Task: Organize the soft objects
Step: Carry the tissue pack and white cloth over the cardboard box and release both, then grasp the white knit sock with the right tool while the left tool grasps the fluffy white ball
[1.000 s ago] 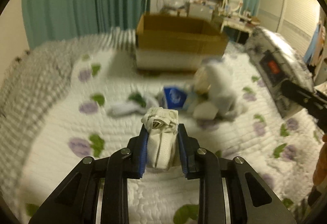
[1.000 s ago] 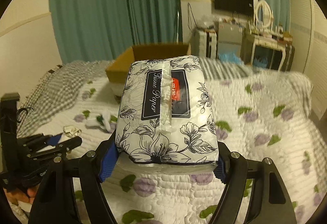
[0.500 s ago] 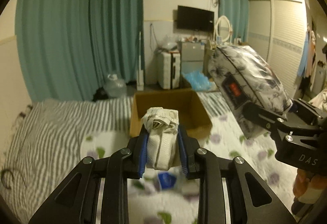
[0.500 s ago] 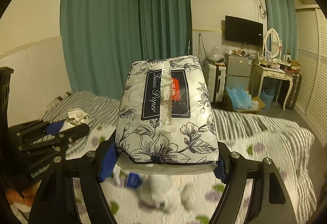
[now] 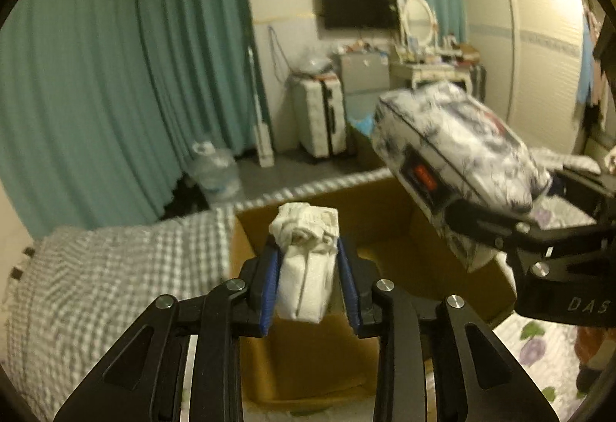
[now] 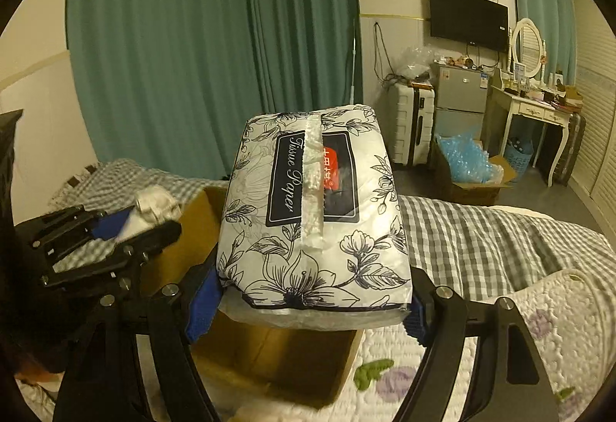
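My left gripper (image 5: 308, 283) is shut on a rolled white cloth bundle (image 5: 306, 260) and holds it over the open cardboard box (image 5: 385, 214) on the bed. My right gripper (image 6: 308, 302) is shut on a floral tissue paper pack (image 6: 313, 214), also held above the box (image 6: 285, 356). In the left wrist view the tissue pack (image 5: 458, 160) hangs over the box's right side. In the right wrist view the left gripper (image 6: 115, 225) with the white bundle (image 6: 156, 202) is at the left, over the box's left edge.
The box stands on a bed with a checked blanket (image 5: 107, 268) and a flowered quilt (image 6: 546, 325). Beyond are teal curtains (image 6: 215, 37), a suitcase (image 5: 317, 118), a water jug (image 5: 213, 168), a dressing table (image 6: 535, 106) and a second box with blue plastic (image 6: 469, 168).
Both grippers have risen from the quilt and moved forward to the cardboard box, which is now directly below them. Both keep their hold. The loose items on the quilt have left view.
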Motion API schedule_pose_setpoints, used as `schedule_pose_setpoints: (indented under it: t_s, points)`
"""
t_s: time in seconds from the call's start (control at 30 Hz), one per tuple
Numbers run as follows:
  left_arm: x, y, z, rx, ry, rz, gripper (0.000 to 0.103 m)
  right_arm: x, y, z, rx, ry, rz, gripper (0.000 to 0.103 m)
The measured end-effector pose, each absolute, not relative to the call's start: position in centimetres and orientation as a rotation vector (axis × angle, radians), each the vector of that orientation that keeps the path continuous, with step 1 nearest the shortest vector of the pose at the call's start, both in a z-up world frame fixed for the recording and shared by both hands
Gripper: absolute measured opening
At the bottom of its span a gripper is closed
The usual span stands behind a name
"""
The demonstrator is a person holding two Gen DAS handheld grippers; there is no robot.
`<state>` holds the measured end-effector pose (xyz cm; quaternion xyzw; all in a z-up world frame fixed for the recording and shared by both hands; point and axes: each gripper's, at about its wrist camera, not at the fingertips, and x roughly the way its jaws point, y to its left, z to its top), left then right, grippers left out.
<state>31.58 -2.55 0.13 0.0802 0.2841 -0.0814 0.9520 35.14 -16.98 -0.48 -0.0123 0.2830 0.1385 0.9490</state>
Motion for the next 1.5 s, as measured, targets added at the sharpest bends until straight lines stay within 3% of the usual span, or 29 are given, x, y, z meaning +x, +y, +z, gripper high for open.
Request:
schedule_pose_setpoints:
  t_s: [0.07, 0.13, 0.17, 0.47, 0.5, 0.57, 0.73, 0.9, 1.17, 1.5]
  points:
    - [32.1, -2.5, -0.7, 0.166, 0.589, -0.156, 0.062, 35.8, -17.0, -1.4, -0.017, 0.572, 0.287, 0.084]
    - [32.3, -2.5, -1.4, 0.171, 0.583, -0.134, 0.076, 36.0, -17.4, -1.6, -0.008, 0.562, 0.286, 0.097]
    - [32.2, -2.4, -1.4, 0.167, 0.579, -0.123, 0.078, 35.8, -17.7, -1.5, -0.004, 0.549, 0.276, 0.099]
    - [26.6, -1.0, 4.8, 0.157, 0.497, -0.077, 0.079, 29.7, -20.1, 5.6, -0.042, 0.465, 0.197, 0.101]
    - [24.9, -0.6, 6.5, 0.144, 0.479, -0.075, 0.080, 28.6, -20.2, 6.8, -0.049, 0.455, 0.194, 0.102]
    - [22.7, 0.0, 8.4, 0.124, 0.450, -0.079, 0.093, 25.8, -20.6, 9.7, -0.060, 0.431, 0.185, 0.102]
    - [15.2, 0.7, 13.2, 0.128, 0.363, -0.102, 0.095, 19.0, -20.8, 14.8, -0.101, 0.403, 0.145, 0.103]
    - [11.1, 1.9, 14.2, 0.085, 0.326, -0.066, 0.095, 14.3, -20.6, 15.4, -0.132, 0.427, 0.154, 0.102]
    - [8.4, 2.6, 8.2, 0.024, 0.401, -0.029, 0.094, 11.2, -19.9, 7.6, -0.143, 0.516, 0.191, 0.102]
    - [10.9, 0.1, -2.5, 0.054, 0.440, 0.011, 0.094, 17.2, -18.2, -6.5, -0.103, 0.773, 0.246, 0.102]
